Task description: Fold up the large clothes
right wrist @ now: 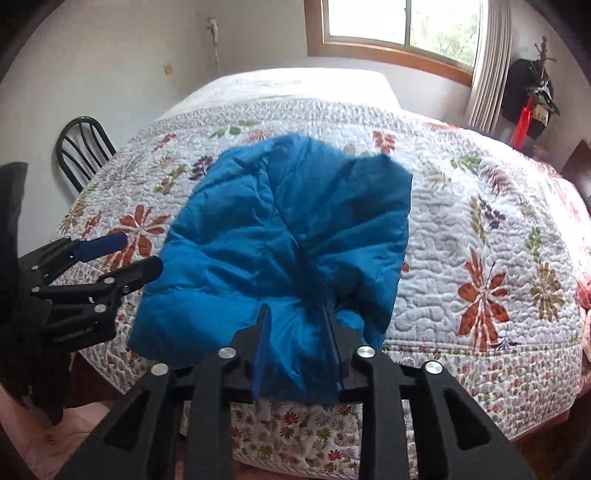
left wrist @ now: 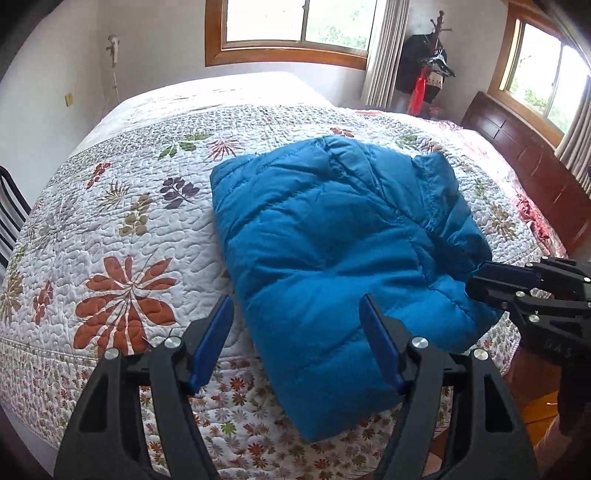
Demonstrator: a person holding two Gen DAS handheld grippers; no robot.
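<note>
- Blue puffer jacket [left wrist: 332,236] lies folded into a thick bundle on the floral quilt [left wrist: 122,229] of the bed, near the bed's front edge; its near end overhangs the quilt's flowered border in the left wrist view.
- Left gripper [left wrist: 297,325]: jaws stand wide apart, nothing between the blue pads. It hangs above the jacket's near left corner; the left finger is seen over bare quilt, the right finger over the jacket. No contact with the fabric can be made out.
- Right gripper [right wrist: 297,332]: jaws narrow, drawn in on a gathered fold of the jacket's near edge. In the right wrist view, blue fabric fills the gap between the two pads and bunches into radiating creases from that spot. Pads press the cloth on both sides; grip reads as closed on the jacket.
- In the left wrist view the right gripper's fingers [left wrist: 491,280] meet the jacket at its right near corner.
- In the right wrist view the left gripper shows at the left edge, fingers spread, its tips just beside the jacket's left side.
- Surroundings: wooden-framed window [left wrist: 295,29] behind the bed, dark wooden headboard [left wrist: 524,155] at right, black metal chair [right wrist: 83,147] past the bed's far left side, coat stand [left wrist: 432,66] in the corner.
</note>
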